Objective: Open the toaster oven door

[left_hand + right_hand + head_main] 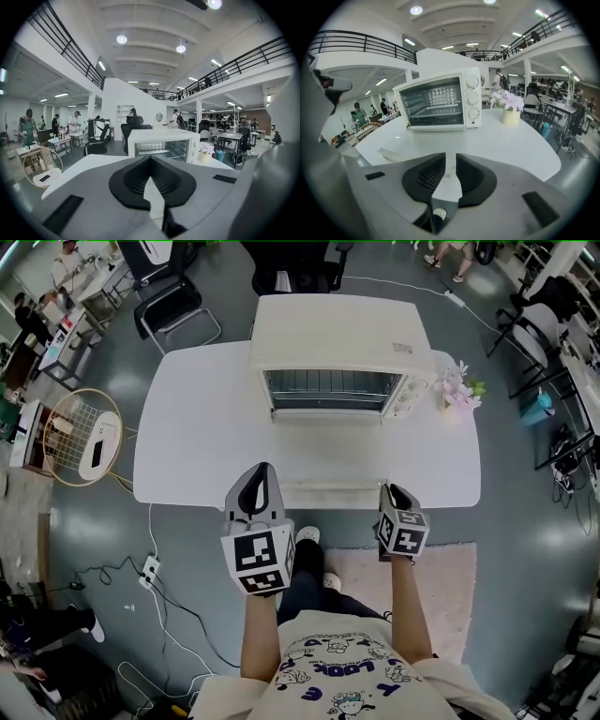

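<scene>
Toaster oven (335, 357); flowers (457, 390) just beside

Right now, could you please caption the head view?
Left gripper and right gripper poised at table edge, facing the closed toaster oven.

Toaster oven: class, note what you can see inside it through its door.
Inside the toaster oven, behind its glass door, a wire rack shows, nothing visible on it. The floor beneath the rack is too dim to judge.
</scene>
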